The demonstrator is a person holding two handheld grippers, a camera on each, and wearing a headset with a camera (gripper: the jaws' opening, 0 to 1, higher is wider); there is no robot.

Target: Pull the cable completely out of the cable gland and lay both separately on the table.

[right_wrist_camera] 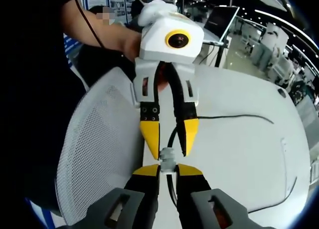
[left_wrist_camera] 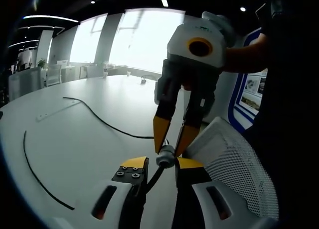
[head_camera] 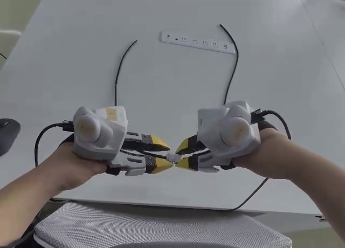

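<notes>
Right gripper (right_wrist_camera: 168, 167) fingers (right_wrist_camera: 148, 170) pinch the small white cable gland (right_wrist_camera: 168, 157); left gripper (left_wrist_camera: 163, 163) fingers (left_wrist_camera: 134, 163) flank its black cable (left_wrist_camera: 153, 178), grip unclear.

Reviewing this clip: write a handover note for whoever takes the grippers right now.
Right gripper: shut on the gland, held in the air by the table's near edge.
Left gripper: jaws either side of the cable right at the gland; grip unclear.
Done: nothing separated; the cable looks threaded through the gland.
Left: pull the cable fully out, then lay both apart on the table.
</notes>
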